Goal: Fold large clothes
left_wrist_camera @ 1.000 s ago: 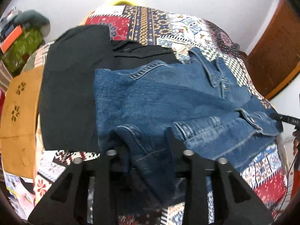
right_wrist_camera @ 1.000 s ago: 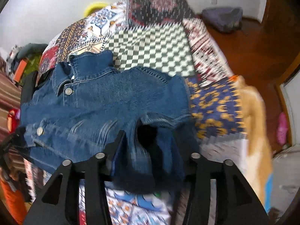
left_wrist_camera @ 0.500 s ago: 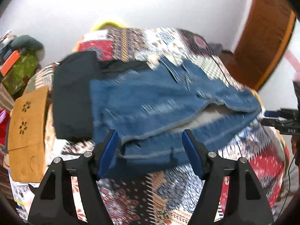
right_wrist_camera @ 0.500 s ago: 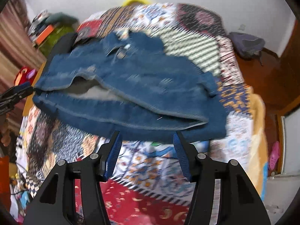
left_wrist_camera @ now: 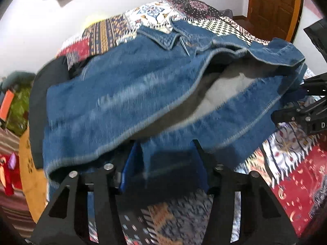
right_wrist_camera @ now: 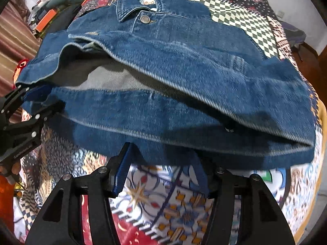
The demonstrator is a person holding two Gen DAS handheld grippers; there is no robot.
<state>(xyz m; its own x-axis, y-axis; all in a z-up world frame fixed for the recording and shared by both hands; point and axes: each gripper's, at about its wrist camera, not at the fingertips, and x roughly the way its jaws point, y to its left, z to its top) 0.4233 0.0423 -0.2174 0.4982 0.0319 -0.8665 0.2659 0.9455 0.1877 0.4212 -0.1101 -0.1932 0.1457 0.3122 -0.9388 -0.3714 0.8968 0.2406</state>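
Note:
A blue denim jacket (left_wrist_camera: pixel 126 94) lies on the patchwork bedspread (left_wrist_camera: pixel 296 175), collar at the far side, its grey lining showing at the open hem. It also shows in the right wrist view (right_wrist_camera: pixel 194 65). My left gripper (left_wrist_camera: pixel 163 159) is open, its fingers on either side of the jacket's near hem. My right gripper (right_wrist_camera: pixel 161 163) is open too, its tips just under the jacket's near hem. Each gripper shows in the other's view, the right one (left_wrist_camera: pixel 302 110) and the left one (right_wrist_camera: pixel 26 114), at the jacket's corners.
A black garment (left_wrist_camera: pixel 49 77) lies under the jacket's far left side. A tan cloth (left_wrist_camera: pixel 30 173) hangs at the bed's left edge. Clutter with an orange item (right_wrist_camera: pixel 47 20) sits beyond the bed. A wooden door (left_wrist_camera: pixel 271 6) stands at the far right.
Both grippers let go of the folded sleeves, opened and drew back, then moved forward to the jacket's near hem. The jacket lies spread with sleeves folded in.

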